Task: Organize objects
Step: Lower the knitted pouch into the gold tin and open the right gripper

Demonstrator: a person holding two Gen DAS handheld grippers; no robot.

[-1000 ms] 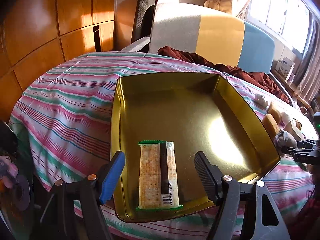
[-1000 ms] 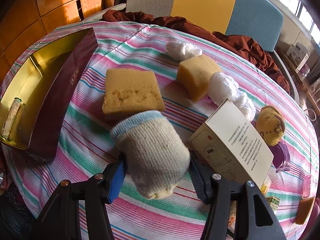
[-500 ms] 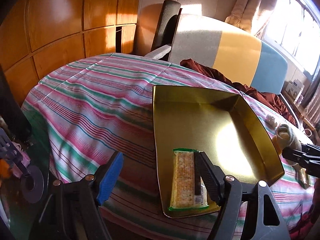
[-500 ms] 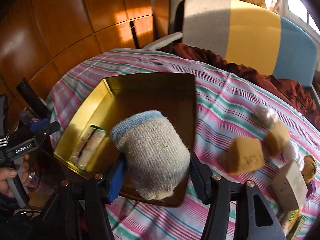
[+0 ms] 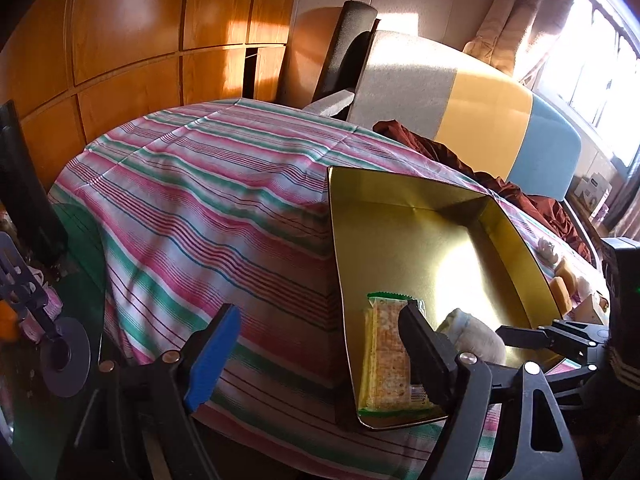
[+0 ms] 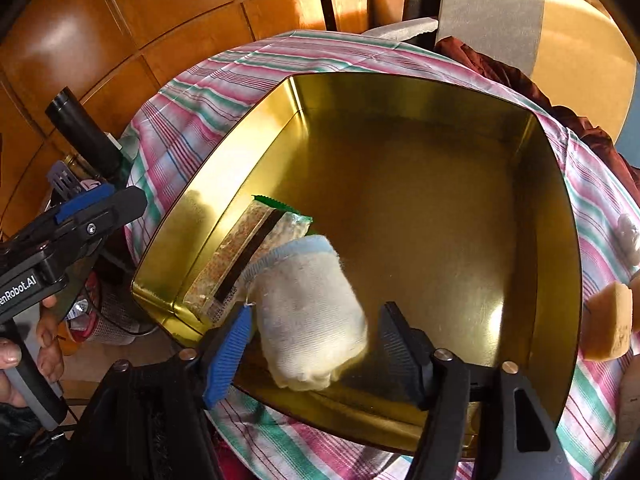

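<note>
A gold tin (image 6: 420, 200) lies on the striped tablecloth with a cracker pack (image 6: 248, 256) along its left wall. My right gripper (image 6: 316, 312) hangs over the tin's near edge, its jaws opening. A rolled cream sock with a blue cuff (image 6: 308, 312) sits loose between them, and the black finger stands clear of it. From the left wrist, the tin (image 5: 420, 248), cracker pack (image 5: 384, 352) and sock (image 5: 472, 336) show at the lower right. My left gripper (image 5: 320, 316) is over the table's edge left of the tin, its jaws opening with nothing between them.
Yellow sponges (image 6: 608, 324) and a white wrapped ball (image 6: 628, 236) lie on the cloth right of the tin. A chair with a grey, yellow and blue back (image 5: 460, 96) and a dark red cloth (image 5: 432, 148) stand behind the table. Clutter sits low beyond the table's left edge.
My right gripper carried the sock from among the sponges and box over to the tin, and its jaws have spread off it. My left gripper slid left, away from the cracker pack.
</note>
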